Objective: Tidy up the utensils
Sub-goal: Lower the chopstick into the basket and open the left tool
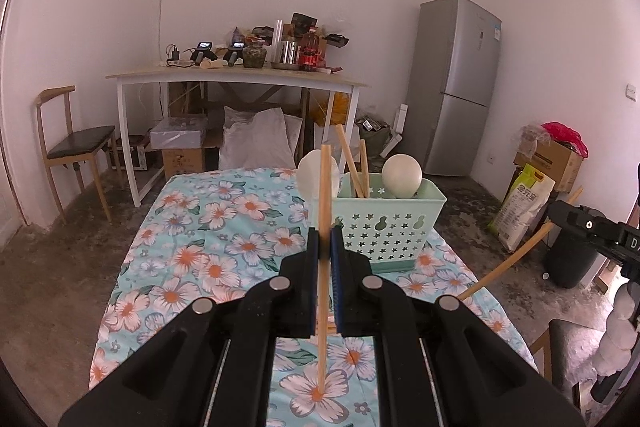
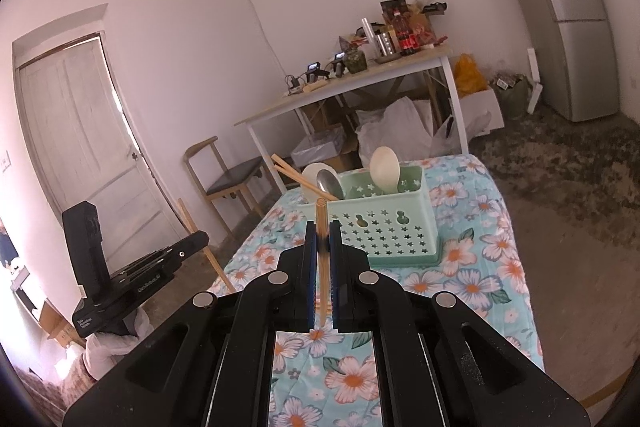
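My left gripper (image 1: pixel 325 245) is shut on a wooden chopstick (image 1: pixel 323 195) that stands nearly upright between its blue pads, its lower end over the floral cloth. My right gripper (image 2: pixel 323 241) is shut on a second chopstick (image 2: pixel 321 223), also held upright; that stick (image 1: pixel 516 255) and the right gripper's body show at the right edge of the left wrist view. Just beyond both grippers stands a mint-green perforated utensil basket (image 1: pixel 390 227) (image 2: pixel 394 227). It holds two chopsticks (image 1: pixel 354 171) (image 2: pixel 298 179), white spoons (image 1: pixel 401 175) (image 2: pixel 384 165) and a metal spoon (image 2: pixel 330 183).
The basket stands on a table under a blue floral cloth (image 1: pixel 208 243) (image 2: pixel 480 267). Behind it are a white desk (image 1: pixel 236 77) piled with clutter, a wooden chair (image 1: pixel 74 147), a grey fridge (image 1: pixel 460 83) and boxes and bags on the floor (image 1: pixel 548 155). A door (image 2: pixel 80 131) is at left.
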The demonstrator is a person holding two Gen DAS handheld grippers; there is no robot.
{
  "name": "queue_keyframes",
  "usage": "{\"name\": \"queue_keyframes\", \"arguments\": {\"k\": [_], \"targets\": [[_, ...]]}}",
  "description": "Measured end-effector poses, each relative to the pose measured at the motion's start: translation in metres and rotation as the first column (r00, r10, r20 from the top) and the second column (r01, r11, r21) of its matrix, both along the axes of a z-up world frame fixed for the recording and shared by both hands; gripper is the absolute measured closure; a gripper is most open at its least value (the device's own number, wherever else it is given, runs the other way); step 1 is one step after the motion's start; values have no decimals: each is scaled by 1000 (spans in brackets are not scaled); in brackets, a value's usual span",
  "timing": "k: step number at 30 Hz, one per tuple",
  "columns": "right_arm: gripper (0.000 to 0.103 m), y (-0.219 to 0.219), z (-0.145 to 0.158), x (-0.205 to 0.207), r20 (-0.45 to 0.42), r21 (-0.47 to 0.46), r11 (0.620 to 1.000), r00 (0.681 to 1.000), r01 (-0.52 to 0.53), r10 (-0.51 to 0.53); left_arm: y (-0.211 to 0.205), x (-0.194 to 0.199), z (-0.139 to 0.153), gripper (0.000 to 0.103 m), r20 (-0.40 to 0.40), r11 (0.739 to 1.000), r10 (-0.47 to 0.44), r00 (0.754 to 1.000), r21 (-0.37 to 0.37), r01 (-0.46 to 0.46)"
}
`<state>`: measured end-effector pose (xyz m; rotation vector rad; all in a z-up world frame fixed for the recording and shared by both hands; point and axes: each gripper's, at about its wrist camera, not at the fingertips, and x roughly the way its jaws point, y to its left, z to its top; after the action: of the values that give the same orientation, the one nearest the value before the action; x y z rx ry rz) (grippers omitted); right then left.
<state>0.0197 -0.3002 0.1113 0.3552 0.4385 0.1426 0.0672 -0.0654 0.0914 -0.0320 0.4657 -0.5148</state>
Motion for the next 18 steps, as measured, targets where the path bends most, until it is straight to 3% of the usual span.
{"name": "queue_keyframes", "arguments": {"k": [5,10,14,18], "targets": [[99,-2,4,-2,6,1,1000,1000,1,-1,-1,5,4,98,-10,999,-19,1000,-26,19],[99,-8,15,-9,29,-2,1000,1000,8,-8,2,22,32,98,19,989,-62,998,-132,64],[99,-14,21,-18,57,5,1000,998,16,-16,1,43,73,98,101,954,-94,990,-276,118],[99,-23,22,-22,72,28,1000,997,10,-12,-11,64,101,98,194,921,-81,978,-360,148]]}}
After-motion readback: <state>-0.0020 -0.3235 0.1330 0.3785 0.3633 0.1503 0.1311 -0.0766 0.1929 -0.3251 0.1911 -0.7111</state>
